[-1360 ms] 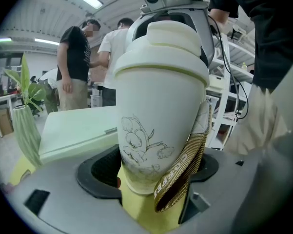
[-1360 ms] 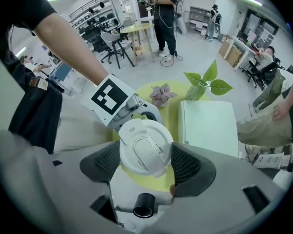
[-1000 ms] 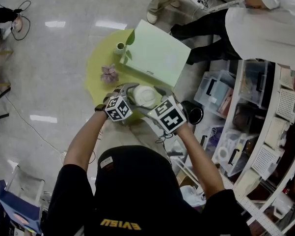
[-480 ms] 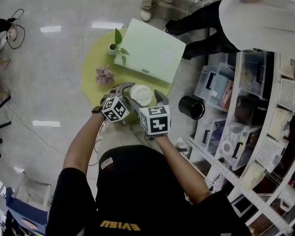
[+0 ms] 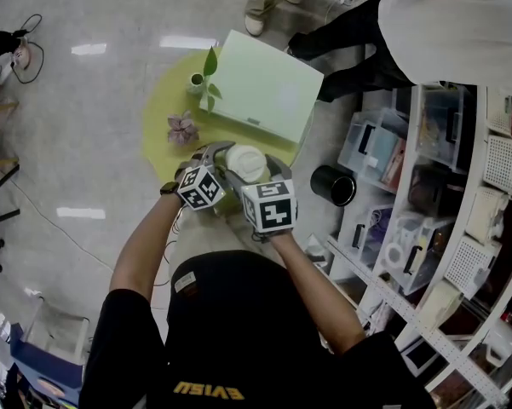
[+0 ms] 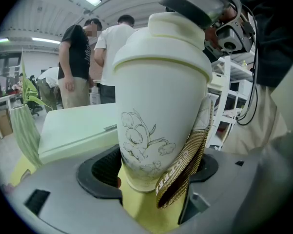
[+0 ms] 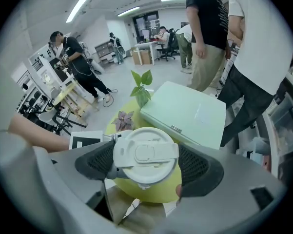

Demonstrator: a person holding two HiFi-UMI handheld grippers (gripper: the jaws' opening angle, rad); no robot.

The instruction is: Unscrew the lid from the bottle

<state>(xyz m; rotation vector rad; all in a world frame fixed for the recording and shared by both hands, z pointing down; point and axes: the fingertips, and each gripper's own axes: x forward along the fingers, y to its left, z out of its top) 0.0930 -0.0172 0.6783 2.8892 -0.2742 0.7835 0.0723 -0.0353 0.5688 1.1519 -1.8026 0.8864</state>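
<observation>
A cream bottle (image 6: 156, 111) with a flower drawing and a brown woven strap (image 6: 185, 165) stands upright over the yellow round table (image 5: 166, 109). My left gripper (image 6: 158, 177) is shut on its lower body, a pad against each side. The white lid (image 7: 145, 155) with its flip tab sits on top, also seen in the head view as the lid (image 5: 245, 162). My right gripper (image 7: 145, 162) comes down from above. Its jaws have just been closing and now press the lid's rim on both sides. In the head view both grippers, left (image 5: 226, 164) and right (image 5: 251, 170), meet at the bottle.
A pale green flat case (image 5: 264, 88) lies on the table beyond the bottle, with a small potted plant (image 5: 206, 71) and a pink flower (image 5: 183, 128) to its left. A black cylinder (image 5: 330, 186) and crowded shelves (image 5: 460, 228) stand at right. People (image 5: 443, 32) stand behind.
My right gripper has rolled about its own axis over the lid and its marker cube has shifted left. The left gripper and the bottle have stayed put.
</observation>
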